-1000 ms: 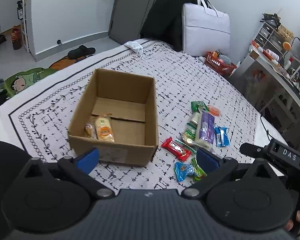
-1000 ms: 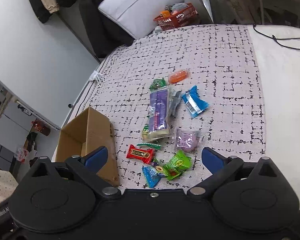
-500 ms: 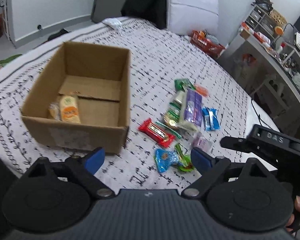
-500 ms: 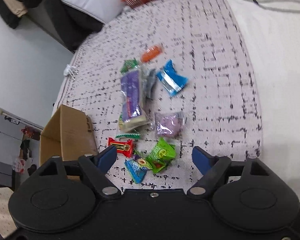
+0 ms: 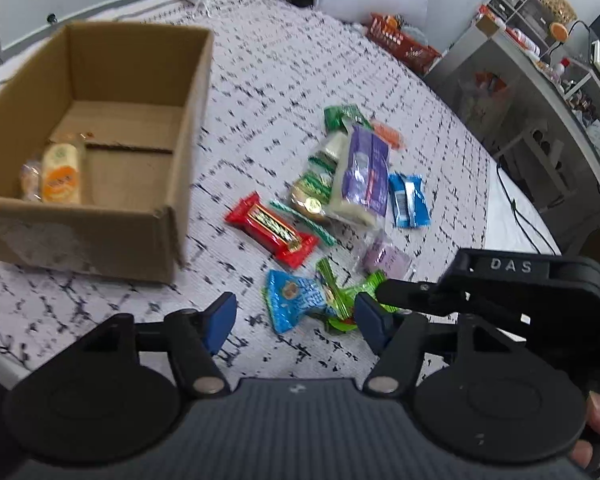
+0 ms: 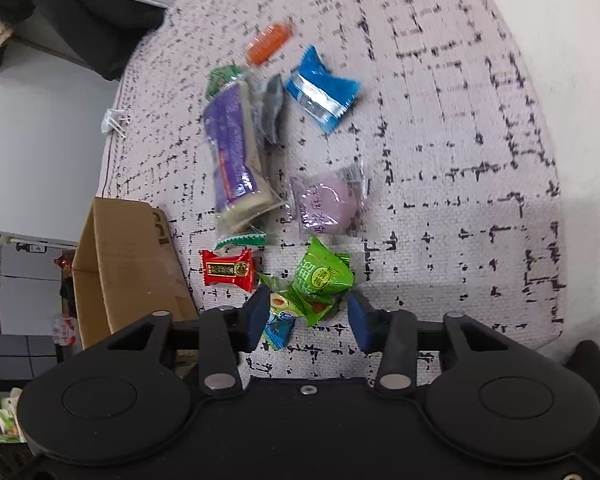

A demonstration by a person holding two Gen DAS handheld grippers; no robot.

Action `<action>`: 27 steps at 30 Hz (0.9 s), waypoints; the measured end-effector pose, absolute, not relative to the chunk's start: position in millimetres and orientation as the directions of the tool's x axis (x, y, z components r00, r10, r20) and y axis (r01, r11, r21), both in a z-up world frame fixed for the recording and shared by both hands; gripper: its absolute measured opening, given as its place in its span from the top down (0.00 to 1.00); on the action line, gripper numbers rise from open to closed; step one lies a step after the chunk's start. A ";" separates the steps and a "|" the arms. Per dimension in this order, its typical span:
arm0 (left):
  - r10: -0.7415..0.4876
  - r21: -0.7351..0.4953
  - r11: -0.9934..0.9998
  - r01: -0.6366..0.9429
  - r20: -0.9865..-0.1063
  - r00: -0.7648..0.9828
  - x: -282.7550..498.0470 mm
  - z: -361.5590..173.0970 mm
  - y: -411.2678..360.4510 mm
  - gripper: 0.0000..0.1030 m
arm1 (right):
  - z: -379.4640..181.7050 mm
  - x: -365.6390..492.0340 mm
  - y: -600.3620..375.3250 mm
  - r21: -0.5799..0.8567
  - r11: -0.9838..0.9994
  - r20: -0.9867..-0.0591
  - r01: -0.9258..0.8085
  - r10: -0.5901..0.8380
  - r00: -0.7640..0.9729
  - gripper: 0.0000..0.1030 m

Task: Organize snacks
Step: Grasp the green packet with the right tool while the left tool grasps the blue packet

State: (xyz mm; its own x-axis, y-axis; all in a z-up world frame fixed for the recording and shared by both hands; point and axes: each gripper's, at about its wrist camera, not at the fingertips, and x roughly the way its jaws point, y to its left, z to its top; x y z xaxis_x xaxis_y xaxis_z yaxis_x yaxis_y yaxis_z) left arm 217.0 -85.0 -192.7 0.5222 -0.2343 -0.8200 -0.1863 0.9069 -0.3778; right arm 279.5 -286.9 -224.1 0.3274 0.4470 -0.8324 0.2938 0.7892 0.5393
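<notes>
both grippers have come lower and nearer to the snacks since half a second ago. right gripper (image 6: 304, 316) is open around the green packet (image 6: 320, 276), which lies on the bed cover (image 6: 440, 140). left gripper (image 5: 296, 318) is open too, holding nothing. only the left view shows inside the cardboard box (image 5: 140, 236), with an orange-labelled packet (image 5: 60, 174), and "das" on the right tool.

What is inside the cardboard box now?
In the cardboard box, two wrapped snacks lie at the near left corner: an orange-and-cream packet and a smaller clear-wrapped one beside it. The rest of the visible floor is bare. The front wall hides the nearest strip of floor.
</notes>
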 end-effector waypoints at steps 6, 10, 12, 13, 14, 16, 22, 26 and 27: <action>-0.238 -0.368 0.911 -0.185 -0.836 0.494 228.2 -207.0 -94.0 0.38 | -235.3 288.0 -286.8 0.550 0.774 -0.830 0.315 0.463 0.311 0.66; -0.231 -0.358 0.913 -0.194 -0.847 0.478 236.5 -215.5 -97.6 0.38 | -237.5 293.5 -287.8 0.555 0.772 -0.825 0.310 0.462 0.324 0.68; -0.225 -0.350 0.917 -0.193 -0.852 0.473 240.8 -219.1 -100.9 0.38 | -238.8 295.9 -289.8 0.551 0.774 -0.827 0.312 0.456 0.329 0.67; -0.221 -0.345 0.918 -0.195 -0.854 0.471 242.8 -221.0 -102.5 0.38 | -239.9 297.1 -290.0 0.548 0.775 -0.829 0.313 0.454 0.326 0.67; -0.217 -0.342 0.919 -0.198 -0.856 0.470 243.8 -222.5 -103.5 0.38 | -241.6 298.6 -289.8 0.548 0.776 -0.830 0.313 0.457 0.320 0.66; -0.207 -0.330 0.923 -0.198 -0.859 0.468 247.3 -225.6 -106.6 0.38 | -243.1 300.4 -288.5 0.546 0.780 -0.832 0.306 0.461 0.309 0.66; -0.178 -0.304 0.926 -0.222 -0.873 0.453 254.3 -236.8 -109.6 0.38 | -246.0 304.1 -284.5 0.534 0.796 -0.840 0.285 0.459 0.290 0.60; -0.171 -0.303 0.926 -0.225 -0.868 0.466 251.1 -237.8 -110.7 0.45 | -248.0 304.8 -285.8 0.533 0.798 -0.842 0.283 0.464 0.276 0.60; -0.178 -0.310 0.923 -0.226 -0.867 0.465 250.3 -237.3 -110.1 0.52 | -248.5 305.5 -284.2 0.532 0.799 -0.842 0.280 0.465 0.272 0.60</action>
State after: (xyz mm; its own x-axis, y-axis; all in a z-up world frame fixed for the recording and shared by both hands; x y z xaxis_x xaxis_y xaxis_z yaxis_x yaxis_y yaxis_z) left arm 250.3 -110.1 -237.3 0.4655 -0.1777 -0.8670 -0.2257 0.9234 -0.3104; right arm 305.5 -284.2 -248.5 0.2724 0.4655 -0.8421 0.2795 0.7992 0.5322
